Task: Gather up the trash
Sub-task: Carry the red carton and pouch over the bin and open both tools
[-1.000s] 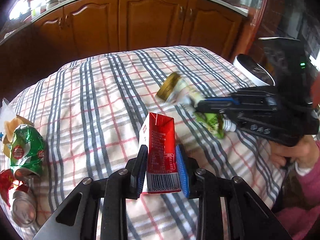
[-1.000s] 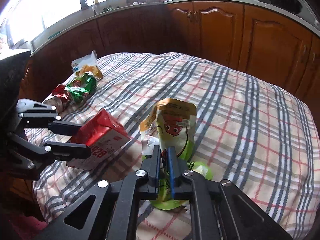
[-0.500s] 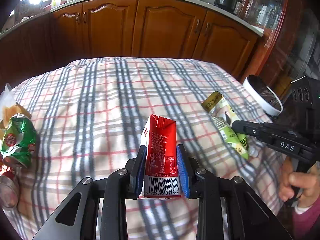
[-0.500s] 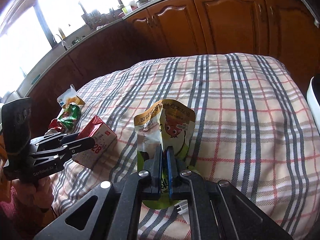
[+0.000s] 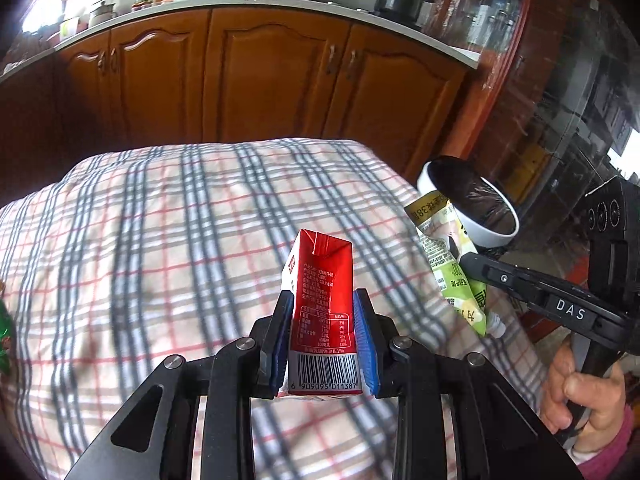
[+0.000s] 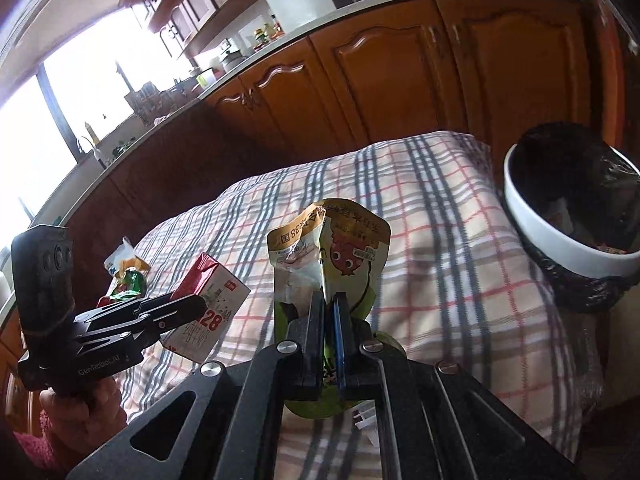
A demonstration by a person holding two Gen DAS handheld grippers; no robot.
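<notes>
The left gripper (image 5: pixel 322 334) pinches a red milk carton (image 5: pixel 322 308) by its sides, long axis upright, gabled top pointing away, above the checked tablecloth (image 5: pixel 160 240). The right gripper (image 6: pixel 330 320) is pressed together on a crumpled green-and-yellow pouch (image 6: pixel 332 252), torn top up. A white bin (image 6: pixel 560 240) with a black liner stands at the table's right edge.

Green can (image 5: pixel 5 332) cut off at left edge, carton (image 6: pixel 208 312) partly hidden by left gripper (image 6: pixel 188 310), tablecloth (image 5: pixel 160 240) blurred
</notes>
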